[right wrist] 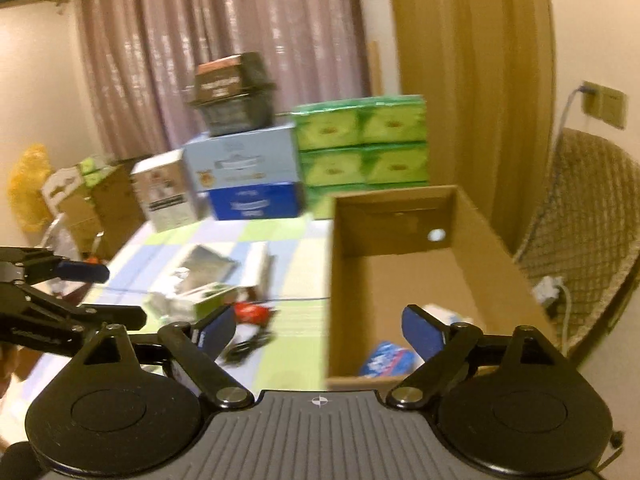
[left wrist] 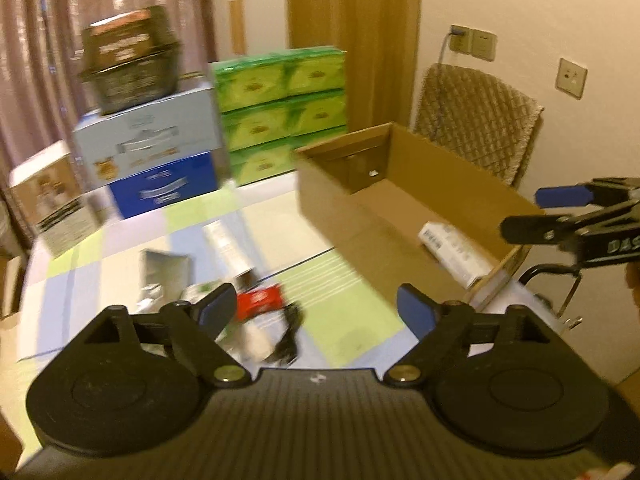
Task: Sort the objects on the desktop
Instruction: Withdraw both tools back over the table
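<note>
An open cardboard box [left wrist: 340,200] stands on the right of the table, also in the right wrist view [right wrist: 492,248]. Inside lie a white carton [left wrist: 452,250] and a blue-white packet [right wrist: 386,358]. A pile of loose objects lies on the checked tablecloth: a red packet [left wrist: 260,300], a black cable [left wrist: 288,340], a white tube [left wrist: 228,246], a silver pouch [left wrist: 166,272]. My left gripper [left wrist: 316,314] is open and empty above the table, right of the pile. My right gripper [right wrist: 318,330] is open and empty at the box's near left wall. The right gripper [left wrist: 540,212] shows open over the box's right edge.
Stacked boxes stand at the table's back: green cartons [left wrist: 280,112], a blue and pale-blue box [left wrist: 156,160], a dark tub [left wrist: 128,60] on top, a small white box [left wrist: 52,200]. A chair with a quilted cover [left wrist: 476,120] stands right of the box. Curtains hang behind.
</note>
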### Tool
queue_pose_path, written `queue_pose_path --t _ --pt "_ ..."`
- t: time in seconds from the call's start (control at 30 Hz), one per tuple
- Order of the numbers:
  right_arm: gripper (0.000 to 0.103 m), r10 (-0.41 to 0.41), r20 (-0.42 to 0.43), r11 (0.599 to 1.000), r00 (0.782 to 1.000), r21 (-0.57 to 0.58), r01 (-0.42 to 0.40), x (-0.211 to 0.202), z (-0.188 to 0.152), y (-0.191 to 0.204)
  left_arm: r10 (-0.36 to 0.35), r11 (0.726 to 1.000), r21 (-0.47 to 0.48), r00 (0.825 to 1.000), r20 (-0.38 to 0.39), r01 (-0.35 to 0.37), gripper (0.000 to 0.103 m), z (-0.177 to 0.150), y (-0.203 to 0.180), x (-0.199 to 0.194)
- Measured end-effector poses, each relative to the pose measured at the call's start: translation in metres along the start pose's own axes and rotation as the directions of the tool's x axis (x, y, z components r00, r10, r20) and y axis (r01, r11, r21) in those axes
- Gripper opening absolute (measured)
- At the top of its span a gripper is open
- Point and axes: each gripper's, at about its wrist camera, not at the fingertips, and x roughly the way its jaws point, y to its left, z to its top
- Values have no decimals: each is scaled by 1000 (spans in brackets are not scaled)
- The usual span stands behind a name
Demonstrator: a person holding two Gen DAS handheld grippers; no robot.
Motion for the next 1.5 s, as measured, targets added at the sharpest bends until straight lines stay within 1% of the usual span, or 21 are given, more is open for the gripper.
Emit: queue_pose_path --t 0.13,0.2,0.33,0.47,0.57,0.67,1.13,1.5 --pt "91 42 -18 999 999 -24 -42 -5 -14 33 47 998 -41 999 -8 -47 88 -28 25 -31" --pt "92 61 -35 998 997 -20 -62 -3 -23 45 75 995 -58 997 -21 -76 91 -44 37 -44" --pt "92 86 -81 996 993 0 -87 7 -39 62 129 987 -87 990 -56 -134 91 -75 57 -64" --pt "93 103 -117 995 988 7 -103 11 -52 72 141 974 -165 986 -83 -153 91 -103 79 -77" --pt "93 105 -134 994 985 1 -105 14 -58 77 153 963 -206 983 -98 -171 91 -119 91 -81" --pt "93 99 -145 995 984 -1 -100 17 -61 79 157 959 -220 981 -113 -178 91 -130 98 -83" --pt "94 96 -179 995 979 -11 -99 26 -69 86 147 961 -215 980 -135 -173 91 -138 98 -73" --pt "95 97 -191 995 977 -13 -102 33 -69 92 140 961 -216 978 -154 -171 91 -142 101 -67"
